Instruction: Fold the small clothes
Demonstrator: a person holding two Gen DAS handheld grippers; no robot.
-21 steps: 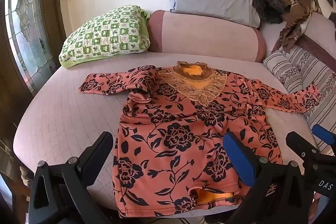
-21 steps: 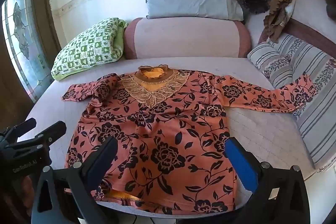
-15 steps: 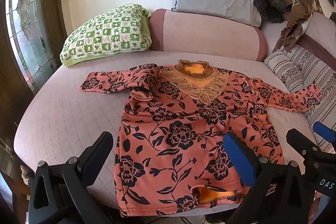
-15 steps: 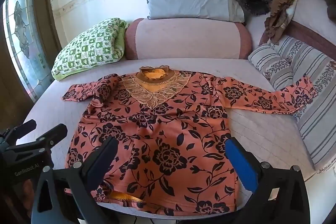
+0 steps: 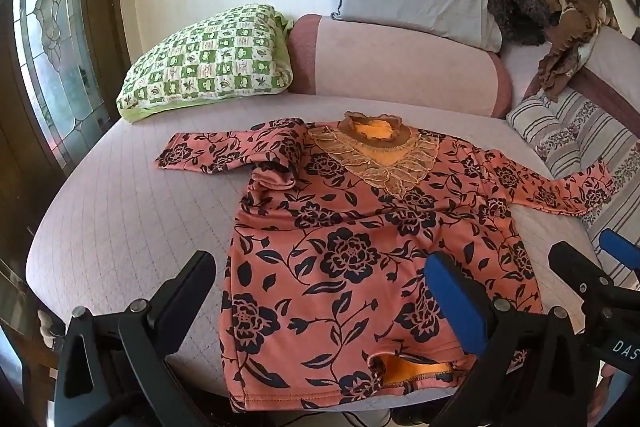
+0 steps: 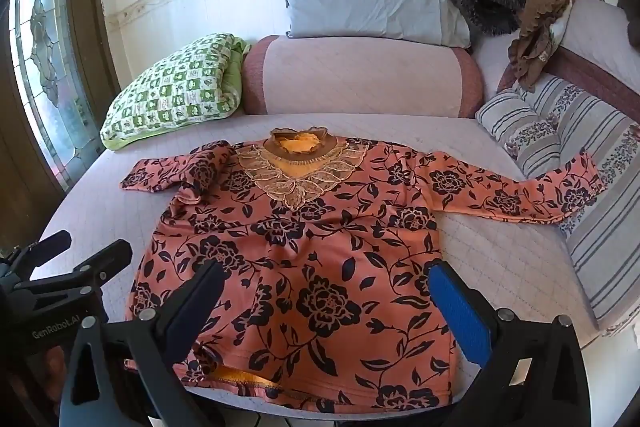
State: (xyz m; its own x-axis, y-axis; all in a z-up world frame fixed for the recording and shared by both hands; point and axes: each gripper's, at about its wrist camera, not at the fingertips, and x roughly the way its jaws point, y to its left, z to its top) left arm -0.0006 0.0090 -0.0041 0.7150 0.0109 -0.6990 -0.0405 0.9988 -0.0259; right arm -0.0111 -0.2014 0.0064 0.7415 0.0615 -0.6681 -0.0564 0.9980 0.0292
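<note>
top: orange floral long-sleeve top, flat face-up on the pale quilted mattress, collar far from both jaws, hem nearest
left gripper: jaws wide apart, nothing held; hem's left half lies ahead between them
right gripper: jaws wide apart, empty; hem's right half ahead between them
sleeves: left one bunched at shoulder, beyond left jaws; right one stretched out onto striped cushion, beyond right jaws
green checked pillow: far, left of both jaw pairs

Both of your wrist views look forward from the bed's near edge toward the wall. Both share the floral blouse; the left view sits further left.
</note>
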